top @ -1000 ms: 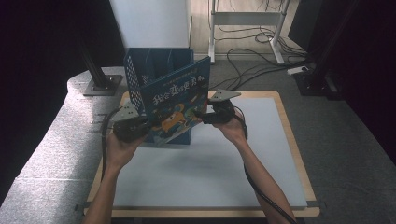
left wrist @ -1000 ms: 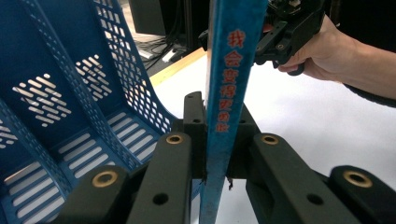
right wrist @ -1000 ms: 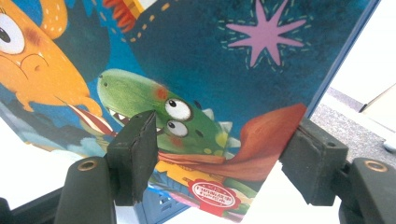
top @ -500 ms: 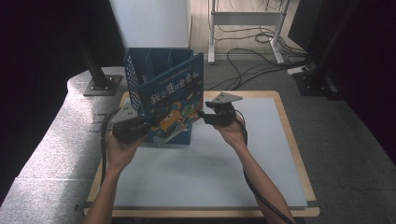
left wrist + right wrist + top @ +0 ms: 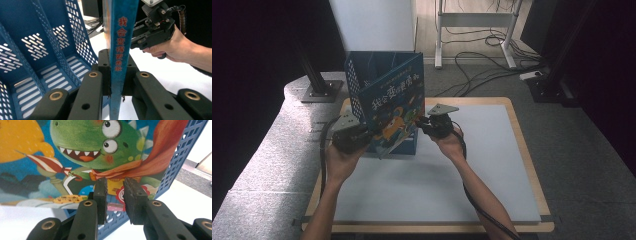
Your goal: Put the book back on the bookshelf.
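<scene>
L gripper (image 5: 115, 82), nearest the person, is clamped on the spine of a thin blue picture book w/ a green cartoon dinosaur on its cover (image 5: 396, 112), holding it upright and slightly tilted just in front of the blue perforated plastic file rack (image 5: 357, 80). The book's bottom corner hangs clear of the white tabletop (image 5: 472, 170).

R gripper (image 5: 115, 195) sits at the book's other edge; its jaws have just been closing. A narrow gap remains between them and nothing is pinched there; the cover lies just beyond the tips, so no grip from that side yet.

Progress, as I read it: book is lifted and brought to the rack but not in a slot. Left to do: steady w/ the R gripper, line it up w/ a compartment, lower it in.

Room: wide bare tabletop to the right and toward the person. Beyond the book, the rack's dividers (image 5: 58, 50) are close-set and could catch a corner. Wooden table rim (image 5: 522, 130) is well apart.
</scene>
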The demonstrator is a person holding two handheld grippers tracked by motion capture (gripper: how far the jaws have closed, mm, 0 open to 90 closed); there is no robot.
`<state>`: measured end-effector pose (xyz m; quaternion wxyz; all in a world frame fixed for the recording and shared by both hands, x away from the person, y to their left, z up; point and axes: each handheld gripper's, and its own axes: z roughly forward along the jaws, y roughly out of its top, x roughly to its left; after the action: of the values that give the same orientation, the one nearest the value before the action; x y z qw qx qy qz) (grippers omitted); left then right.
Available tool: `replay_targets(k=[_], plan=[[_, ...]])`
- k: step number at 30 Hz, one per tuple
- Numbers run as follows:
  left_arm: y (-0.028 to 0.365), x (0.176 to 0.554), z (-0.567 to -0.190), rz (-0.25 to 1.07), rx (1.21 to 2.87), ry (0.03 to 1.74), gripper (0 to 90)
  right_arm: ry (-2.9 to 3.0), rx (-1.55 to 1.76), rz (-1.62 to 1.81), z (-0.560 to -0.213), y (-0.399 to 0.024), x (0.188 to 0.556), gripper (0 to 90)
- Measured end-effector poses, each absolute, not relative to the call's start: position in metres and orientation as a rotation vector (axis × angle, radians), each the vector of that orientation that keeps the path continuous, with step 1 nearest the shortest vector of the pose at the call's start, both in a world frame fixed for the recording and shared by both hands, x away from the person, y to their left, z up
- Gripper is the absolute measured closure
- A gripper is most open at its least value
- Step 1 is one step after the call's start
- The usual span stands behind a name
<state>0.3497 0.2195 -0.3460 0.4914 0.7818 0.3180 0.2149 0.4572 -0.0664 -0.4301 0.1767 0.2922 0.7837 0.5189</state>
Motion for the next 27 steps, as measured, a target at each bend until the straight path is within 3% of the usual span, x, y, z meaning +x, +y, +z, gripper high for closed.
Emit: replay_targets(k=[10,27], plan=[[0.220,0.349,-0.346,0.583,1.892,0.813,81.5,2.212,0.849,1.486,-0.431,-0.053,0.469,70.4],[0.233,0.347,-0.354,0.551,1.816,0.887,82.1,2.219,0.837,1.515,-0.428,-0.044,0.478,69.2]])
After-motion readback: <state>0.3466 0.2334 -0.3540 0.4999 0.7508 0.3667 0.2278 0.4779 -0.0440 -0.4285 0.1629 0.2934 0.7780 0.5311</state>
